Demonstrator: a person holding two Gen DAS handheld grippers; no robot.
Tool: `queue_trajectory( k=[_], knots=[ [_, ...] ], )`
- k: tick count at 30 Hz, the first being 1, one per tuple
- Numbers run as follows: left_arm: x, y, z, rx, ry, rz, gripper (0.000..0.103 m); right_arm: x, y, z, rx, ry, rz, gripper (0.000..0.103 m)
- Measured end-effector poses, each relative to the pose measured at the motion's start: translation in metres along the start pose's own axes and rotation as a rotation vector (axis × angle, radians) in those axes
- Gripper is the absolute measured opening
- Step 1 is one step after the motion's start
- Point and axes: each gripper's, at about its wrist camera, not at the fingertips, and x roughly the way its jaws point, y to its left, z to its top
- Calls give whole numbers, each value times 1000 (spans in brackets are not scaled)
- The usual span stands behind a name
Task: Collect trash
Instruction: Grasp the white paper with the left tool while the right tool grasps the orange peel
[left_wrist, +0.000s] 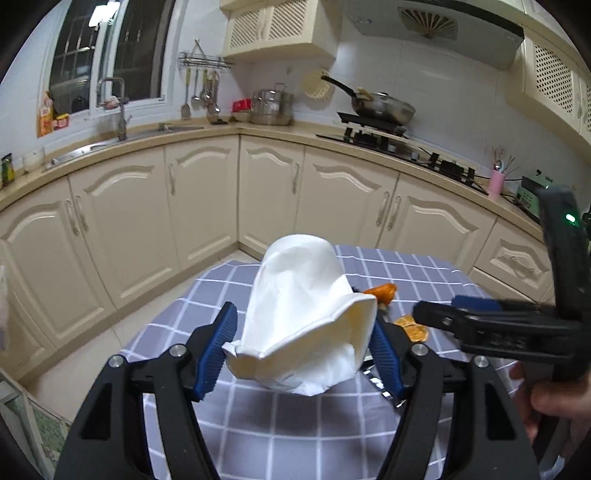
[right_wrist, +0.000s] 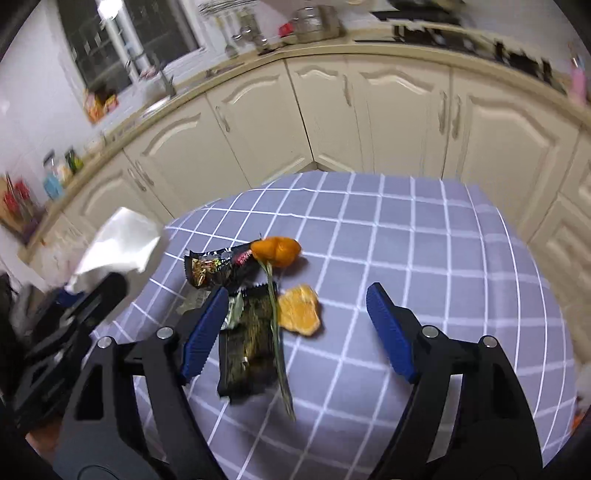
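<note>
While the left tongs (left_wrist: 301, 347) pinch a soft, crushable paper cup (left_wrist: 306, 317) above the bench (right_wrist: 406, 258), the right tongs (right_wrist: 295, 332) hang open over light, crinkly wrappers (right_wrist: 247, 339) and limp peels (right_wrist: 299, 310), best gripped at an edge.

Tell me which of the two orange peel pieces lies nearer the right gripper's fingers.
The flatter peel piece, just ahead of the right gripper. The rounder peel piece lies farther off, beside the black wrapper.
</note>
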Motion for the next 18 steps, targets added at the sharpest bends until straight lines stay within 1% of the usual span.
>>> queue_trajectory(
  k=[1, 3, 4, 6, 7, 8, 9, 10, 12, 14, 18],
  knots=[
    [0, 5, -2, -15, 0, -4, 67, 8, 3, 4, -8, 9, 3, 74],
    [4, 14, -6, -47, 9, -12, 67, 20, 8, 8, -26, 23, -7, 67],
    [7, 17, -9, -57, 20, -12, 67, 27, 9, 11, -36, 29, -20, 65],
    [14, 21, -10, -65, 53, -12, 67, 43, 9, 16, -50, 53, -36, 55],
    [13, 23, -9, -72, 45, -18, 67, 51, 9, 18, -53, 69, -30, 53],
    [13, 24, -8, -74, 35, -15, 67, 58, 9, 19, -55, 81, -19, 48],
    [13, 25, -8, -72, 31, -3, 67, 59, 10, 20, -62, 78, -19, 36],
    [13, 24, -8, -69, 29, -2, 67, 59, 11, 20, -69, 68, -23, 36],
    [13, 23, -9, -58, 29, -4, 67, 54, 8, 18, -53, 53, 3, 34],
    [12, 19, -10, -39, 27, -5, 67, 44, 4, 13, -42, 31, 3, 34],
    [9, 17, -12, -36, 19, -20, 66, 14, -11, 3, 8, -25, 47, 34]
  ],
)
